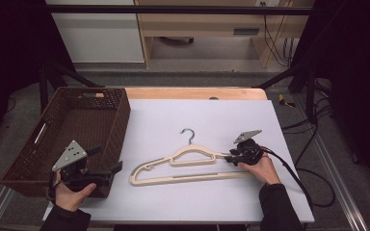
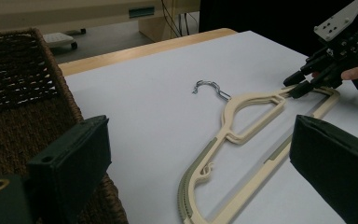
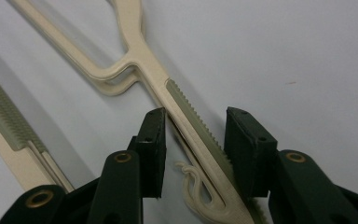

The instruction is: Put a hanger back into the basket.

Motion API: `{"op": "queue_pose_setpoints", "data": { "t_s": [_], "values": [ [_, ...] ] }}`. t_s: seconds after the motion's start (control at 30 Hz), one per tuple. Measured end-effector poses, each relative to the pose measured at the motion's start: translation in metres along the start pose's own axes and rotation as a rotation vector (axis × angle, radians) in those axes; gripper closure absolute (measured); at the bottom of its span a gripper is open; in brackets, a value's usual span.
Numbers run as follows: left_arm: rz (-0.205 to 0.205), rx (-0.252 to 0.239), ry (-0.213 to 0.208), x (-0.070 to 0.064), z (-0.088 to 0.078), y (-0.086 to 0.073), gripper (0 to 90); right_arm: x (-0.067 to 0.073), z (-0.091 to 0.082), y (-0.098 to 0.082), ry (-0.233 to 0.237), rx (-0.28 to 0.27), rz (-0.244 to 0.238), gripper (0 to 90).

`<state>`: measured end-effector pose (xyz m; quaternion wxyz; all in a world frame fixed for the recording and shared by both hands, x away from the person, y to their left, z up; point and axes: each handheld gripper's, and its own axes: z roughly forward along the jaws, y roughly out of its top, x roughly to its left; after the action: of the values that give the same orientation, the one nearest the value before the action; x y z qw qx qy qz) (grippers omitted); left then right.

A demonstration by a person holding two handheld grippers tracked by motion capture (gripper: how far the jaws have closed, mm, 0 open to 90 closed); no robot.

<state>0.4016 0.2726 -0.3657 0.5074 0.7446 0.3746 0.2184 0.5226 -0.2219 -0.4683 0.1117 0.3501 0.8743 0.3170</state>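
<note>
1. The right gripper [image 3: 193,140] was down at the right shoulder of the cream hanger [image 1: 188,166], its jaws narrowed about that arm; one pad looked to touch it, though I could not tell whether the other did.
2. The hanger lay flat on the white sheet [image 1: 173,202] covering the bench, its metal hook [image 1: 189,134] pointing away from the person.
3. The left gripper [image 1: 107,173] hovered just off the hanger's left end, jaws wide and holding nothing, aimed along the hanger towards the right gripper.
4. A brown wicker basket [image 1: 120,120] stood left of the hanger, close beside the left gripper.
5. Beyond the hanger's hook, a strip of bare wooden bench edge [image 1: 192,93] showed past the sheet.
</note>
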Motion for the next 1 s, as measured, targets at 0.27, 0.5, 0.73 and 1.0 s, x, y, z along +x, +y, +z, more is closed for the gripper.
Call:
{"op": "queue_pose_setpoints", "data": {
  "t_s": [0.27, 0.5, 0.73, 1.0],
  "values": [
    [0.003, 0.002, -0.001, 0.0, 0.0, 0.0, 4.9, 0.002, -0.004, -0.001, -0.001, 0.022, -0.047, 63.9],
    [0.002, 0.005, -0.001, -0.001, 0.001, 0.0, 5.1, 0.002, -0.008, -0.002, 0.005, 0.014, -0.062, 65.1],
    [0.009, 0.01, -0.006, -0.003, 0.002, 0.0, 5.2, 0.005, -0.016, -0.001, 0.006, -0.002, -0.118, 67.6],
    [0.013, 0.017, -0.015, -0.007, 0.005, 0.0, 5.4, 0.007, -0.023, -0.001, -0.005, -0.015, -0.172, 68.8]
  ]
}}
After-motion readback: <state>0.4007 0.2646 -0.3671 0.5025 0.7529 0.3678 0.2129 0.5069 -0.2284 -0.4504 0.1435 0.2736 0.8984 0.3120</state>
